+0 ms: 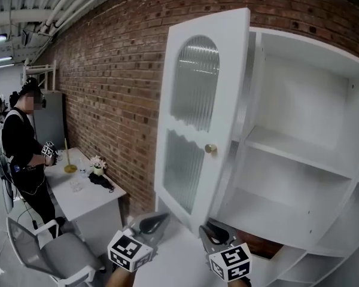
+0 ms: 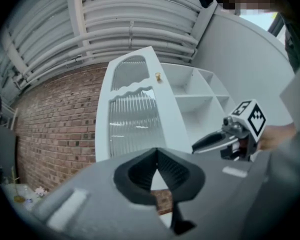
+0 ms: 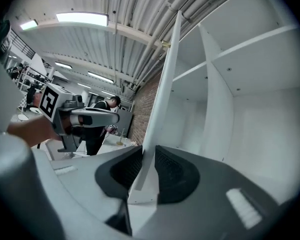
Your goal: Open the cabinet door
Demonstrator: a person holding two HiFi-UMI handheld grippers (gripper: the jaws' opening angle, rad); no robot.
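The white cabinet door (image 1: 203, 118) with ribbed glass panes and a brass knob (image 1: 210, 149) stands swung open from the white cabinet (image 1: 299, 148), whose shelves are bare. My right gripper (image 3: 146, 171) is at the door's lower corner, and its dark pads sit against both faces of the door's thin edge (image 3: 165, 94). In the head view that right gripper (image 1: 218, 235) is low, just right of the corner. My left gripper (image 1: 155, 223) hangs beside it in front of the door (image 2: 135, 124), its jaws (image 2: 157, 156) closed tip to tip on nothing.
A brick wall (image 1: 107, 88) runs left of the cabinet. Against it stands a white desk (image 1: 90, 199) with small items, a grey chair (image 1: 54, 253) in front. A person in black (image 1: 24, 148) stands at the desk's far end.
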